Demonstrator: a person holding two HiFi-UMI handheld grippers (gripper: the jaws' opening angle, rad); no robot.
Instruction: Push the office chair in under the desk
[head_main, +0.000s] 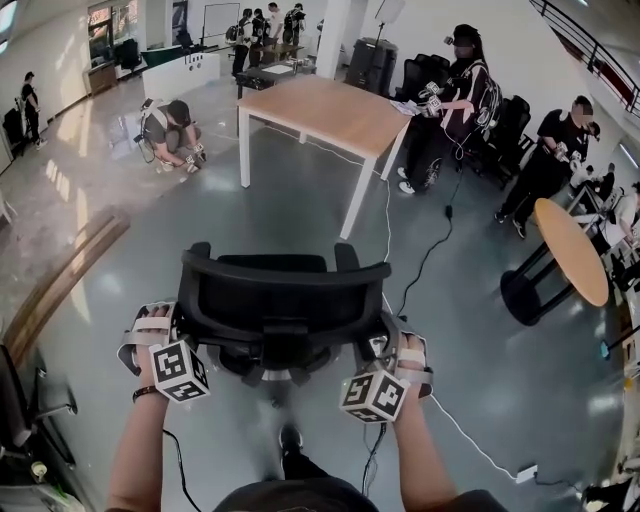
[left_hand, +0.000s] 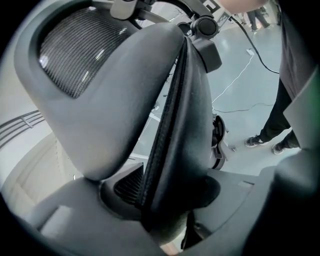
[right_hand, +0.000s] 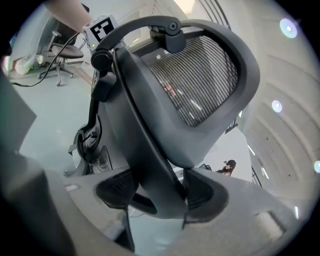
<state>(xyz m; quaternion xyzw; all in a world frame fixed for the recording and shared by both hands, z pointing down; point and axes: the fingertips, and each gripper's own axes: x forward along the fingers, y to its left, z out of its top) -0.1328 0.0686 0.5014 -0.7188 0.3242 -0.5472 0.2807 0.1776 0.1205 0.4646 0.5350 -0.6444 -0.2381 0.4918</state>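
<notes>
A black office chair (head_main: 275, 300) with a mesh back stands in front of me, its back turned to me. Beyond it stands the desk (head_main: 320, 105), wood-topped on white legs, with open floor between the two. My left gripper (head_main: 178, 330) is shut on the left edge of the chair back; in the left gripper view the back's frame (left_hand: 175, 125) runs down between the pads of that gripper (left_hand: 165, 197). My right gripper (head_main: 385, 348) is shut on the right edge; in the right gripper view the chair frame (right_hand: 145, 150) sits pinched in this gripper (right_hand: 155, 192).
A white cable (head_main: 388, 215) and a black cable (head_main: 425, 262) cross the floor right of the chair, ending at a power strip (head_main: 527, 472). A round wooden table (head_main: 572, 250) stands at right. Several people work around the room. Another chair (head_main: 25, 410) is at my left.
</notes>
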